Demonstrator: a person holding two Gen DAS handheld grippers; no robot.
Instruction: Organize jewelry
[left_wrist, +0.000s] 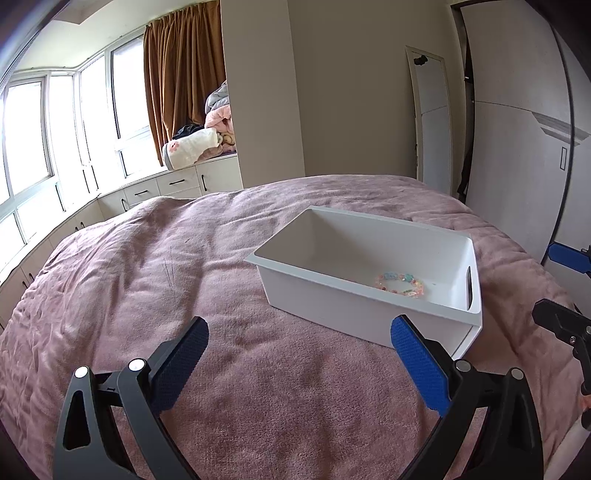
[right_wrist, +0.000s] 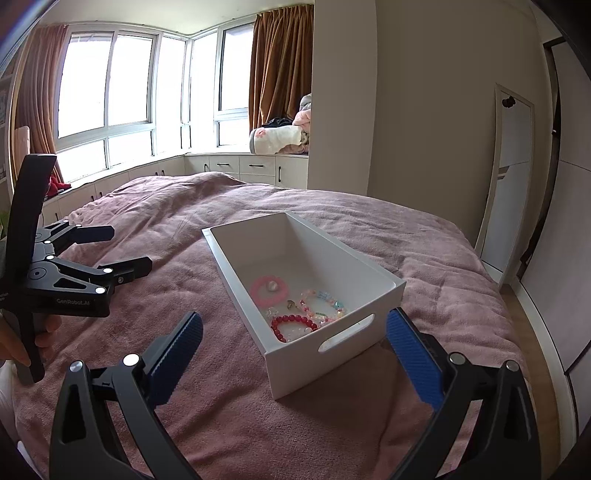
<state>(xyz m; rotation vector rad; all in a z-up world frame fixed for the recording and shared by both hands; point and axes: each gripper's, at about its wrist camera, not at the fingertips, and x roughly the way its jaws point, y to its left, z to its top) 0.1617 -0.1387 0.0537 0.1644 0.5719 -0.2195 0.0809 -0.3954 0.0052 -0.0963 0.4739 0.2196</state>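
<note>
One "GenRobot.AI" mark, left tongs (right_wrist: 120, 251)

A bed (right_wrist: 424, 258) covered with a rumpled pink plush blanket (left_wrist: 155, 266) carries one thing directly: a white rectangular bin (right_wrist: 321, 358), resting on the blanket near the bed's middle.

White bin (right_wrist: 369, 291) sits on the pink bed (right_wrist: 184, 258) holding a pink ring (right_wrist: 269, 291), a red bead bracelet (right_wrist: 293, 325) and a pastel bracelet (right_wrist: 323, 303), with the right tool (right_wrist: 295, 338) spread wide in front and the left tool (right_wrist: 122, 251) open off to the side.
</note>
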